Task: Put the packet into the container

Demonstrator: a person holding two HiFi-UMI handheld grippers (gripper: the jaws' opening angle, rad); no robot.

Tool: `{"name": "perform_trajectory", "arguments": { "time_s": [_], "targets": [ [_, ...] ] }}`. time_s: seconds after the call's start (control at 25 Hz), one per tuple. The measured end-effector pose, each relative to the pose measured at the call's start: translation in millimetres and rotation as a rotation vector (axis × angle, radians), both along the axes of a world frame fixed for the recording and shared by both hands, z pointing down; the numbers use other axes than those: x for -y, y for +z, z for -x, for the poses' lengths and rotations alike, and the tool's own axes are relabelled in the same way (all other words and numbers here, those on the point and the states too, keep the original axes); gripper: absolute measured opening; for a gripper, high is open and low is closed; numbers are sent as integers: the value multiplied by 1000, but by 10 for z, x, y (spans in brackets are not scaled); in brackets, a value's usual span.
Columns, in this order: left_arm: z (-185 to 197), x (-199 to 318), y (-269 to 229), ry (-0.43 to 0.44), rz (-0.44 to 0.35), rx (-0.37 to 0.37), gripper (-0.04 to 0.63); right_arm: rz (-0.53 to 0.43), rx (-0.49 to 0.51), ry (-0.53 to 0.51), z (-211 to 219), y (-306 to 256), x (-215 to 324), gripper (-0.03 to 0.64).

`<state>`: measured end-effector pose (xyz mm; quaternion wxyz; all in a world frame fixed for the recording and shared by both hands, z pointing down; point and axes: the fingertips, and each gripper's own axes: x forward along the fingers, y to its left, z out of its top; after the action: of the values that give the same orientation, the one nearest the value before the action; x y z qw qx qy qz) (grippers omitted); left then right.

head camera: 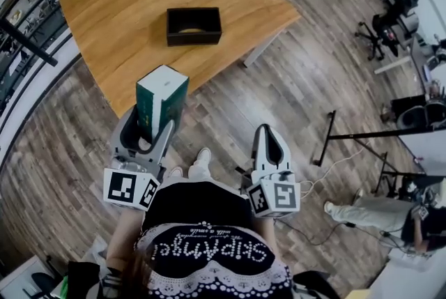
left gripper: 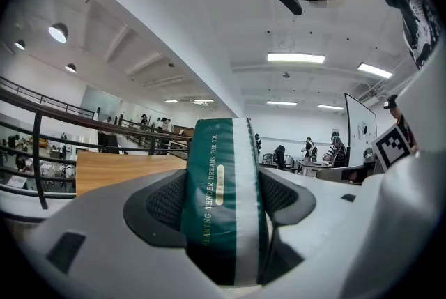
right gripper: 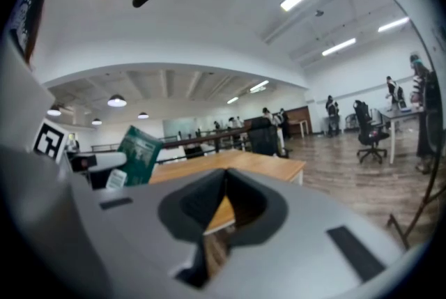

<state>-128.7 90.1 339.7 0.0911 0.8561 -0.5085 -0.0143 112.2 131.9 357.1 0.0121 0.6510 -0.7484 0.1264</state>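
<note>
packet (head camera: 161,98) in left gripper (head camera: 146,136) | container (head camera: 194,26) on wooden table (head camera: 125,12) (plank floor)

bright ceiling striplights | fisheye-warped edges | dark vignette | near jaws blurred

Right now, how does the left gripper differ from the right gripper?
The left gripper is shut on an upright green packet; the right gripper is shut with nothing between its jaws. In the head view, the left gripper shows at the near corner of the table, the right gripper over the floor. Both are grey and point toward the table.
</note>
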Motion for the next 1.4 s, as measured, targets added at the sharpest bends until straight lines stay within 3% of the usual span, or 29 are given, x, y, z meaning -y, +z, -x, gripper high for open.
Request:
{"name": "perform_trajectory", "arguments": {
  "time_s": [0.6,0.96,1.4],
  "targets": [
    [-304,113,-100,-89,-40,7,345,-8,16,-47,-474,47,227,38],
    [-352,275,-115,-82,-31,1,345,13,18,-27,-548,66,329,38],
    [-267,986,-70,-64,-29,2,345,38,12,2,-518,123,893,38]
  ]
}}
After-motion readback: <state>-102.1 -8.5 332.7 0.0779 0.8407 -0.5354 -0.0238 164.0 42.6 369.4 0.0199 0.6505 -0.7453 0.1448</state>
